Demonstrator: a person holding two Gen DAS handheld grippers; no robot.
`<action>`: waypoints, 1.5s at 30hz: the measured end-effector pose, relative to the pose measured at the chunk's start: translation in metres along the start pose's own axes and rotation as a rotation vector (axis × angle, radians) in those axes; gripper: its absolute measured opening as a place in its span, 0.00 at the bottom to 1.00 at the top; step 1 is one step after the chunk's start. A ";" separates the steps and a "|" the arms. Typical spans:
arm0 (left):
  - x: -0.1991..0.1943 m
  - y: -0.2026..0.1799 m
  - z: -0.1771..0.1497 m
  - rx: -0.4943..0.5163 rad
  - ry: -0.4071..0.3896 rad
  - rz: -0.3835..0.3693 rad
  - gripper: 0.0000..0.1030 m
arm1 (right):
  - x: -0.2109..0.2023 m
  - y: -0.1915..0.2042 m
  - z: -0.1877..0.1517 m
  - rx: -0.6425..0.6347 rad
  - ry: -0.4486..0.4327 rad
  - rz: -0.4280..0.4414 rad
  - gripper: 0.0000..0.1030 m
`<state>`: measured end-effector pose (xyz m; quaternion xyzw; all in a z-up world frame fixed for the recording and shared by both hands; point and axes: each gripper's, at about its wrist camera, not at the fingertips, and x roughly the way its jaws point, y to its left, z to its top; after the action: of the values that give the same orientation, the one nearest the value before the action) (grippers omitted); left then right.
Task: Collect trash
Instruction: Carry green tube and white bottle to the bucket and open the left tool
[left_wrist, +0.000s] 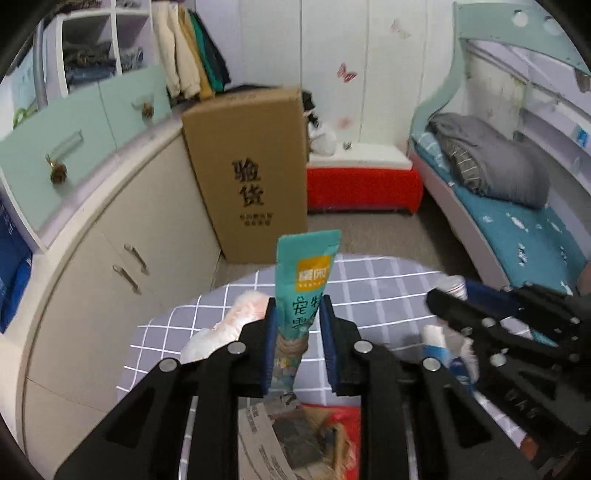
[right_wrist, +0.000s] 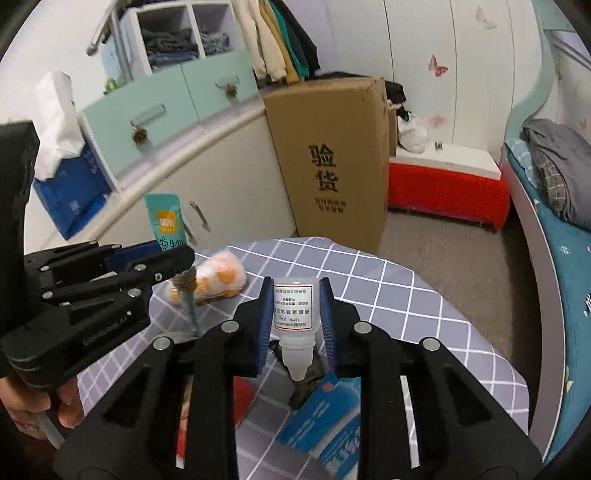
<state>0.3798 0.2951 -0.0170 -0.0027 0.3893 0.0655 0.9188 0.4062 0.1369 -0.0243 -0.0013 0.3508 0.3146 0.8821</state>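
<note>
Left gripper (left_wrist: 298, 314): jaws clamp a teal foil sachet (left_wrist: 306, 273), upright, crumpled low.
Right gripper (right_wrist: 295, 310): jaws pinch a translucent plastic dropper bottle (right_wrist: 294, 314).
Table (right_wrist: 406, 295): grey checked cloth.
Behind: tall cardboard box (left_wrist: 251, 166).

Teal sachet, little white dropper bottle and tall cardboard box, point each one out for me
teal sachet (left_wrist: 308, 273), left wrist view, printed upper half.
white dropper bottle (right_wrist: 293, 306), right wrist view, label.
cardboard box (right_wrist: 328, 162), right wrist view, printed front face.

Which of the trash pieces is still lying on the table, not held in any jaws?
The orange-and-white wrapper. It lies on the checked tablecloth, while the teal sachet sits in the left gripper and the small white bottle in the right gripper.
</note>
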 end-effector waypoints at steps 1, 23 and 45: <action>-0.010 -0.005 0.000 0.005 -0.009 -0.010 0.21 | -0.011 0.000 -0.001 0.004 -0.018 0.004 0.24; -0.155 -0.311 -0.119 0.296 -0.127 -0.435 0.21 | -0.268 -0.157 -0.197 0.309 -0.282 -0.162 0.24; 0.052 -0.518 -0.272 0.380 0.372 -0.596 0.21 | -0.260 -0.307 -0.421 0.700 -0.185 -0.512 0.24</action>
<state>0.2843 -0.2272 -0.2683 0.0430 0.5364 -0.2786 0.7955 0.1721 -0.3471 -0.2482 0.2388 0.3443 -0.0529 0.9064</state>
